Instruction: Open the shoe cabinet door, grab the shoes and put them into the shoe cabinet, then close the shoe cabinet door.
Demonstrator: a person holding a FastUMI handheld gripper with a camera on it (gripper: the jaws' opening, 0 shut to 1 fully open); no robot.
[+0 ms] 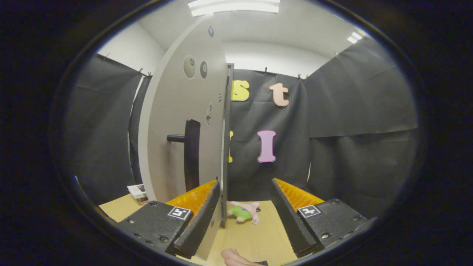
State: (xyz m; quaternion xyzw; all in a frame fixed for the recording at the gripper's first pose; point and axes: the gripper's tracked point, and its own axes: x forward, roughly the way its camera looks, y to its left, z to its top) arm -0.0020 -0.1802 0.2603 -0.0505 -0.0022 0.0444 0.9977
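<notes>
Wooden tabletop (pixel 251 232) lies under the gripper (pixel 245 218), fingers apart; cabinet door (pixel 177 129) stands open at the left finger, so grabbing shoes seems next.

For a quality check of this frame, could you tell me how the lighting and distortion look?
Gripper view: the ceiling light blows out to glare; fisheye bends the cabinet door into a curve; the plush toy beyond the open gripper looks soft.

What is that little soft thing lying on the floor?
Start at the tall grey cabinet door with the black handle. Past its edge, on the wooden floor between the open tool's fingers, lies a small plush toy, pink with a green patch.
</notes>
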